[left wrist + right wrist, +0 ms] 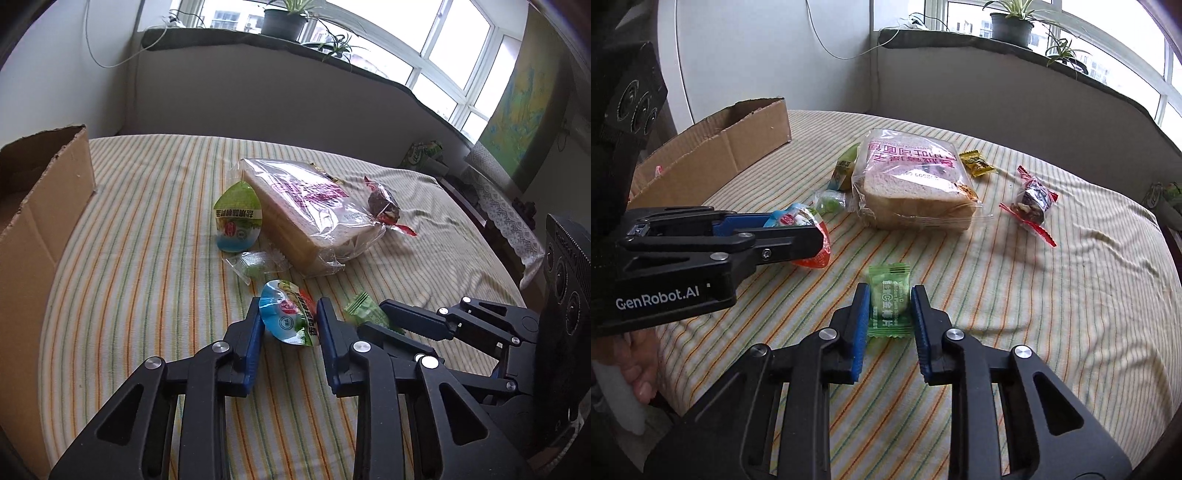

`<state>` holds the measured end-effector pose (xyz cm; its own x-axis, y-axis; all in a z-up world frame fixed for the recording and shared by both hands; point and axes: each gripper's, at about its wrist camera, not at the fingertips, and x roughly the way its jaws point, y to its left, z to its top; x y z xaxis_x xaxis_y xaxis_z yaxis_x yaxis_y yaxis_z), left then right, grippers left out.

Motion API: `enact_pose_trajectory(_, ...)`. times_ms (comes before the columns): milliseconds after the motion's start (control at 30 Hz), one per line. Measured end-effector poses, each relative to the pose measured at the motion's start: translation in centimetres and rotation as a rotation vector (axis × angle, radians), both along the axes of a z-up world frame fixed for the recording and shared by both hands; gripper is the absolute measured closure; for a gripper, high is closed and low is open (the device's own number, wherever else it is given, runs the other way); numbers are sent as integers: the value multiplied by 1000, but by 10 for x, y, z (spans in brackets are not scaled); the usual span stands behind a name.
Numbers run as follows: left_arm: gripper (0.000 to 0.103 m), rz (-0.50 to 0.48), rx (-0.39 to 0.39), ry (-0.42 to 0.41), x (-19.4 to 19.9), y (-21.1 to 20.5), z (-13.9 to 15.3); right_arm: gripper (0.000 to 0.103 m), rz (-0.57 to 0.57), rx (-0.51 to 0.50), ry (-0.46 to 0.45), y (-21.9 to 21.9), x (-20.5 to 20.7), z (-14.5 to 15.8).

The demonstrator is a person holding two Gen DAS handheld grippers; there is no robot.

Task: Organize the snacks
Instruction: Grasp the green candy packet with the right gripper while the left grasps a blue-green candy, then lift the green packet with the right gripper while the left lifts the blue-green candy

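Straddling light, crinkly green foil candy sachet (889,305) near bagged white bread loaf (916,181), right tool (890,314) half-open, holding nothing, pinching mid-body

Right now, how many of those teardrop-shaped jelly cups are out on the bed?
2. One cup sits between the left gripper fingers. The other cup leans against the bread. The box may hide more; its inside is barely visible.
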<state>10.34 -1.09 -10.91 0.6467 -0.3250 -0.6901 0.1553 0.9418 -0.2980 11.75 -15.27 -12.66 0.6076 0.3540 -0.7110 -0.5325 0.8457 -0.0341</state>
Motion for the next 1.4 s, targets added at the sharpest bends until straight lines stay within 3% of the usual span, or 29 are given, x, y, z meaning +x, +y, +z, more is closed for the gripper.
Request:
enact_pose_trajectory(467, 77, -5, -6, -99, -46, -8, 18, 80, -145, 179, -41, -51, -39, 8)
enact_pose_trajectory(800, 80, -37, 31, -323, -83, -21, 97, 80, -180, 232, -261, -72, -73, 94)
enact_pose_trajectory(933, 80, -43, 53, -393, -95, -20, 117, 80, -194, 225, -299, -73, -78, 107)
enact_pose_trajectory(1033, 80, -20, 48, -347, -87, -17, 102, 80, -218, 224, -285, -80, -79, 101)
enact_pose_trajectory(1167, 77, -88, -42, -170, -77, -41, 55, 80, -270, 220, -254, -102, -81, 85)
enact_pose_trajectory(1233, 54, -155, 3, -124, -74, -69, 32, 80, -297, 216, -240, -115, -81, 79)
enact_pose_trajectory(1300, 53, -199, 59, -80, -69, -92, 12, 80, -323, 213, -230, -128, -81, 73)
enact_pose_trajectory(1400, 54, -223, 49, -39, -60, -109, -3, 80, -352, 217, -216, -143, -79, 67)
